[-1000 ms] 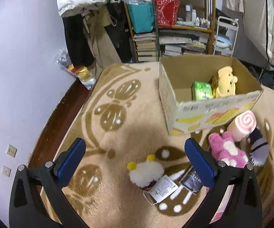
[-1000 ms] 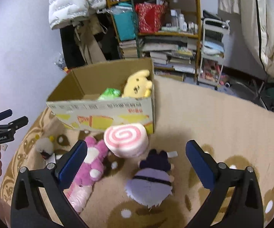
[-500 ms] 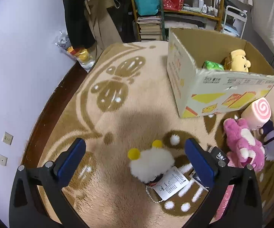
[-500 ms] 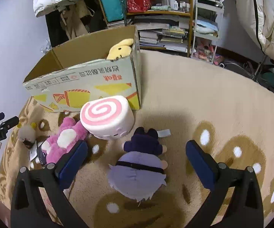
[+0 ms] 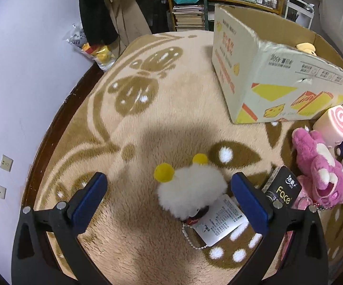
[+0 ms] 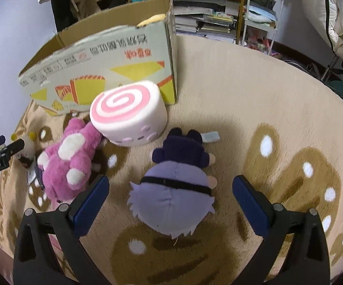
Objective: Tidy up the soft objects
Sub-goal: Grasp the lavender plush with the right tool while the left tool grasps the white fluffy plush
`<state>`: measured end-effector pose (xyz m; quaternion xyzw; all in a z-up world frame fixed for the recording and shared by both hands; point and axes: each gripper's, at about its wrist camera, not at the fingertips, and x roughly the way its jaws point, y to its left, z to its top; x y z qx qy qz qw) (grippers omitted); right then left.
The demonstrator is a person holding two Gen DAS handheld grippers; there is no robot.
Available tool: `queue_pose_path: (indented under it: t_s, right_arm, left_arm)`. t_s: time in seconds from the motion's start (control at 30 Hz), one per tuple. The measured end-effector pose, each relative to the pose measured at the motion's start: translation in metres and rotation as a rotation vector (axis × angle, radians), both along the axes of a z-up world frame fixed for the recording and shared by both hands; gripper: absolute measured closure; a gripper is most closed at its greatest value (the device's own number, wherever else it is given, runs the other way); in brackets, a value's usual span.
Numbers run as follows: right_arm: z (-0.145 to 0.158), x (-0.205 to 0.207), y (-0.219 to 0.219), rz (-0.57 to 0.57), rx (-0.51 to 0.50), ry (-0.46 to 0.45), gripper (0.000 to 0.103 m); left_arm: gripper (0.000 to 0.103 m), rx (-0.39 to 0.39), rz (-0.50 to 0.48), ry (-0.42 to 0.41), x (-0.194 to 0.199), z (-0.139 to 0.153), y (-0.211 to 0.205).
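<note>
Hovering over a patterned rug (image 5: 128, 242), the left tool (image 5: 169, 190) hangs with fingers spread wide, gripping nothing, a white fluffy toy (image 5: 191, 190) with yellow pom-poms lying between them (its paper tag (image 5: 221, 219) trailing toward 5 o'clock). The right tool (image 6: 170, 191), equally apart and empty, frames a purple plush (image 6: 173, 201) on the rug. At 11 o'clock from that plush sits a pink swirl cushion (image 6: 128, 114), touching a pink bear (image 6: 70, 159) at 9 o'clock. Behind them stands a cardboard box (image 6: 105, 61) with a yellow toy (image 6: 151, 20) inside.
</note>
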<state>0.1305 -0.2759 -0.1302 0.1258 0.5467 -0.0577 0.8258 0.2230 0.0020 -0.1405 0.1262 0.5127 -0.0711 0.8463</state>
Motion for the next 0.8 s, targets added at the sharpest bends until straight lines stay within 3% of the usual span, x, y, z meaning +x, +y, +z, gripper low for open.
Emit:
queue_pose_path:
  t_s: [0.27, 0.37, 0.5, 0.57, 0.67, 0.8]
  right_arm:
    - [-0.01, -0.003, -0.002, -0.012, 0.011, 0.043, 0.0]
    - [-0.014, -0.004, -0.004, -0.025, 0.019, 0.056, 0.0]
    - [-0.014, -0.004, -0.004, -0.024, 0.003, 0.061, 0.0]
    - [-0.016, -0.004, -0.005, -0.022, 0.006, 0.067, 0.0]
    - [-0.02, -0.004, -0.003, -0.017, 0.012, 0.082, 0.012]
    - [-0.028, -0.001, -0.002, 0.0, 0.014, 0.091, 0.016]
  left_arm:
    - [0.002, 0.008, -0.043, 0.016, -0.002, -0.008, -0.007]
    - [0.016, 0.002, -0.047, 0.026, -0.001, -0.011, -0.009]
    - [0.024, -0.003, -0.059, 0.045, -0.001, -0.017, -0.01]
    - [0.034, -0.004, -0.066, 0.048, -0.001, -0.02, -0.01]
    - [0.038, -0.023, -0.051, 0.048, -0.001, -0.022, -0.008]
    - [0.038, -0.036, -0.042, 0.044, 0.0, -0.023, -0.007]
